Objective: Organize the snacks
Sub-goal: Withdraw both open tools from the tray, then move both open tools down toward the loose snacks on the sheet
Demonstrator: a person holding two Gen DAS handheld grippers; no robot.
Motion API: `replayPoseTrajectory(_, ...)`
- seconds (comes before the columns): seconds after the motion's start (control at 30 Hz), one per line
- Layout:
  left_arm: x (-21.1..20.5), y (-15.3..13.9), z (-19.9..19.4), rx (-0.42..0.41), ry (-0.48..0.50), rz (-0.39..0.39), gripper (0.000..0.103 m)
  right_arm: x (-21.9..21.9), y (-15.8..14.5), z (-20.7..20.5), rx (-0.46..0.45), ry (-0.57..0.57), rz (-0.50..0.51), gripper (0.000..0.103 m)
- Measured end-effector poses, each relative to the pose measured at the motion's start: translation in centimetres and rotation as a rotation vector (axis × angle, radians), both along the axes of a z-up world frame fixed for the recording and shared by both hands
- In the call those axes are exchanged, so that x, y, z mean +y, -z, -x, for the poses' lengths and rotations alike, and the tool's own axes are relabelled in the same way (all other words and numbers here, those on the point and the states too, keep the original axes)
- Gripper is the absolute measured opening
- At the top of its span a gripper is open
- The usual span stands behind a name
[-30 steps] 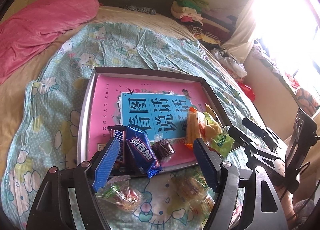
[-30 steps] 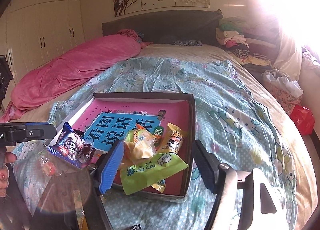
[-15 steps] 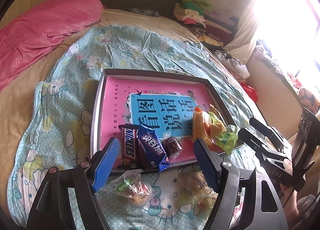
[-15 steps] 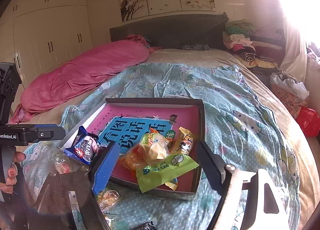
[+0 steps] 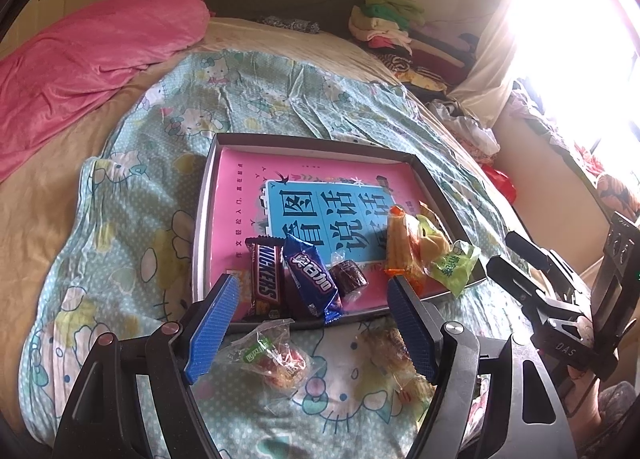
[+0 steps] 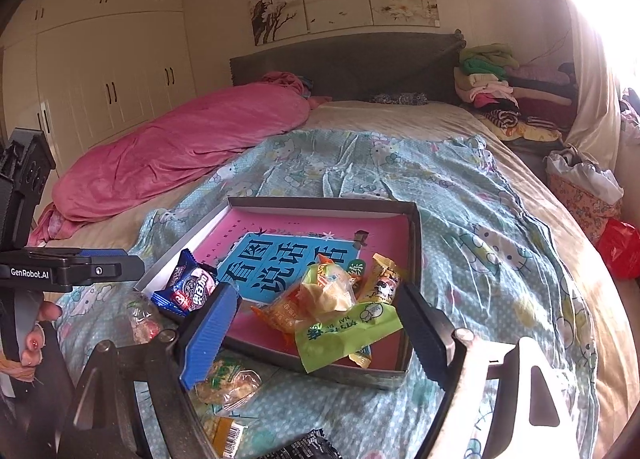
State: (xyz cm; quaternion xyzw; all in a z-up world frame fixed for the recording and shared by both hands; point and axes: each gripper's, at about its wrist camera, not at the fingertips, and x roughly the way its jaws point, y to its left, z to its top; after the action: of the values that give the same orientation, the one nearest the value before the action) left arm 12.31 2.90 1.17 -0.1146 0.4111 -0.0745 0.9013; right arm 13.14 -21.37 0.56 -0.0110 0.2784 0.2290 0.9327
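Observation:
A shallow grey box (image 5: pixel 320 144) with a pink and blue printed bottom lies on the bed. In it are a Snickers bar (image 5: pixel 266 277), a blue biscuit pack (image 5: pixel 312 279), a dark wrapped sweet (image 5: pixel 352 279), orange and yellow packs (image 5: pixel 404 247) and a green pack (image 5: pixel 456 265). My left gripper (image 5: pixel 310 329) is open and empty, just short of the box's near edge. Two clear-wrapped snacks (image 5: pixel 276 357) (image 5: pixel 394 347) lie on the sheet between its fingers. My right gripper (image 6: pixel 316 333) is open and empty, in front of the green pack (image 6: pixel 348 333) at the box's (image 6: pixel 320 203) near right corner.
A pink quilt (image 6: pixel 180 147) lies along the bed's left side. Folded clothes (image 6: pixel 492 75) are stacked by the headboard. More wrapped snacks (image 6: pixel 228 379) and a dark pack (image 6: pixel 300 449) lie on the sheet below my right gripper. Bags (image 6: pixel 584 187) stand beside the bed at right.
Both grippers have pulled back and risen a little from the box; the box and snacks look smaller and farther. Both stay open. The snacks have not moved.

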Motion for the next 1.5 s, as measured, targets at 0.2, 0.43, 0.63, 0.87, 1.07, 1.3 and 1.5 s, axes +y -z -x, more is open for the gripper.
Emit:
replayPoseTrajectory(0.2, 0.2, 0.0, 0.6, 0.002, -0.002, -0.002, 0.078, 0.1, -0.4, 0.8, 0.005, -0.005, -0.005, 0.081)
replayPoseTrajectory(0.43, 0.4, -0.3, 1.1, -0.002, 0.003, -0.002, 0.078, 0.0, -0.3, 1.4, 0.019, 0.001, -0.001, 0.081)
replayPoseTrajectory(0.63, 0.4, -0.4, 1.5, -0.001, 0.006, -0.003, 0.078, -0.3, -0.1, 1.8, 0.044, 0.014, 0.002, 0.081)
replayPoseTrajectory(0.87, 0.3, 0.2, 2.2, 0.016, 0.01, -0.023, 0.078, -0.5, 0.2, 2.5, 0.068, 0.029, 0.016, 0.081)
replayPoseTrajectory(1.07, 0.6, 0.6, 2.5, 0.03, 0.009, -0.029, 0.078, -0.2, 0.3, 2.9, 0.075, 0.02, 0.024, 0.081)
replayPoseTrajectory(1.3, 0.6, 1.0, 2.8, 0.044, 0.013, -0.035, 0.078, 0.4, 0.5, 3.5, 0.085, 0.003, 0.038, 0.081)
replayPoseTrajectory(1.5, 0.5, 1.3, 3.0, 0.055, 0.017, -0.038, 0.078, 1.2, 0.7, 3.8, 0.087, -0.019, 0.055, 0.081)
